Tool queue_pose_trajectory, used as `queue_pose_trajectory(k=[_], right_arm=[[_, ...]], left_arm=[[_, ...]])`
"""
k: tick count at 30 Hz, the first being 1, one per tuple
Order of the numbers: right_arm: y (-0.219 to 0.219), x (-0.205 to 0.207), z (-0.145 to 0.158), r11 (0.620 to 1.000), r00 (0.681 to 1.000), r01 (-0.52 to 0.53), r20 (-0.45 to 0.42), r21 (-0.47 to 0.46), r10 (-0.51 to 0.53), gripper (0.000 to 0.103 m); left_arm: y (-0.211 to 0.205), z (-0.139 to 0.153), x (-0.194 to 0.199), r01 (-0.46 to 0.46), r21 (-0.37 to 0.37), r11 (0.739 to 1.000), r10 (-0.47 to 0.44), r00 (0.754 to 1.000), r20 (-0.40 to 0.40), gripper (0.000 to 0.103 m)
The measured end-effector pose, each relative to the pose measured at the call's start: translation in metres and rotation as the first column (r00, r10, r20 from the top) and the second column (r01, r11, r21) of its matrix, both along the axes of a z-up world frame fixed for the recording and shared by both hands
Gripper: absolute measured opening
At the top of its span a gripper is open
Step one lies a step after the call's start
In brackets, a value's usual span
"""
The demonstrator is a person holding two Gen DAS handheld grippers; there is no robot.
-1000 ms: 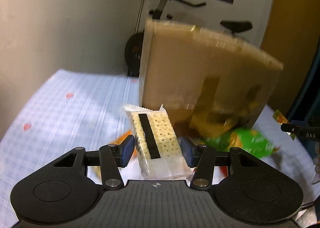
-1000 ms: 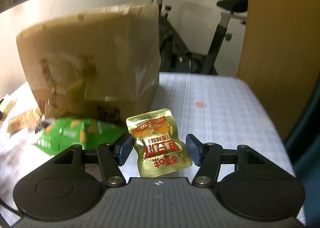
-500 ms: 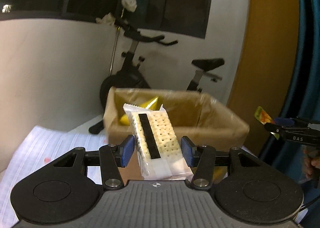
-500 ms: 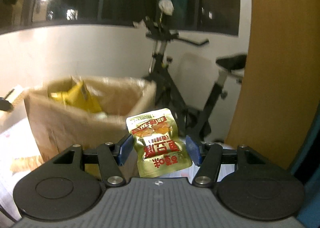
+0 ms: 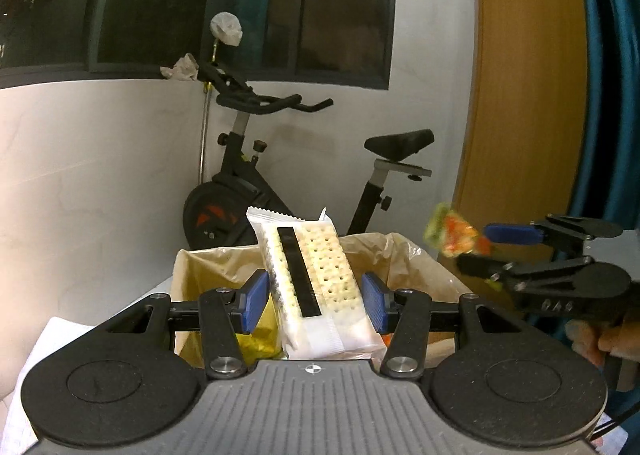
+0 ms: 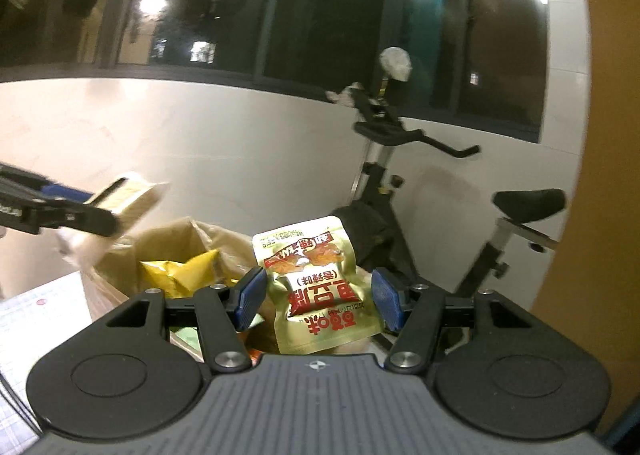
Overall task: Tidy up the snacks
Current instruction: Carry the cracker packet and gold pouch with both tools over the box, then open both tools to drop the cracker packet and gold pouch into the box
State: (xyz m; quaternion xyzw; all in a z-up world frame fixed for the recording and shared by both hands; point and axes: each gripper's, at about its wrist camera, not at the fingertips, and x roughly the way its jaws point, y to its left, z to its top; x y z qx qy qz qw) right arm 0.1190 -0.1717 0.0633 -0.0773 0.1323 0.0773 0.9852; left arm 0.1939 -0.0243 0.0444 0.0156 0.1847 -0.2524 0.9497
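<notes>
**Holding two snacks over the box**

Starting on the left: the left gripper [image 5: 312, 301] has its jaws pinching a clear-wrapped cracker pack [image 5: 314, 279], standing roughly upright with a black strip down its front. It sits right above the near rim of an open cardboard box [image 5: 208, 267], which has a plastic liner and a yellow snack bag [image 6: 180, 275] already inside. A bit of the checked cloth on the table [image 6: 44, 315] shows at the lower left.

Over to the right, the right gripper [image 6: 320, 297] is clamped on a gold pouch [image 6: 316, 287] with red lettering, also up above the box opening. From the left wrist view that pouch looks blurred, and you can just see the person's fingers [image 5: 612, 343] on the handle.

Behind it all there's an exercise bike [image 5: 280, 159] against the white wall, dark windows above, and a wooden panel [image 5: 528, 95] on the far right.
</notes>
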Motion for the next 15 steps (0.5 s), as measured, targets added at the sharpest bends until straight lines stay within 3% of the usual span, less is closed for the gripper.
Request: queue_pose_trajectory(k=[6, 15], right_arm=[[0.023, 0.032, -0.017, 0.998, 0.998, -0.044, -0.048, -0.033, 0.042, 0.061], [0.029, 0.06, -0.044, 0.999, 0.99, -0.032, -0.137, -0.036, 0.026, 0.061]], left_arm=[[-0.001, -0.01, 0.022, -0.001, 0.037, 0.999, 0.002, 0.999, -0.036, 0.053], [0.0, -0.027, 0.04, 0.004, 0.05, 0.999, 0.001, 0.994, -0.108, 0.054]])
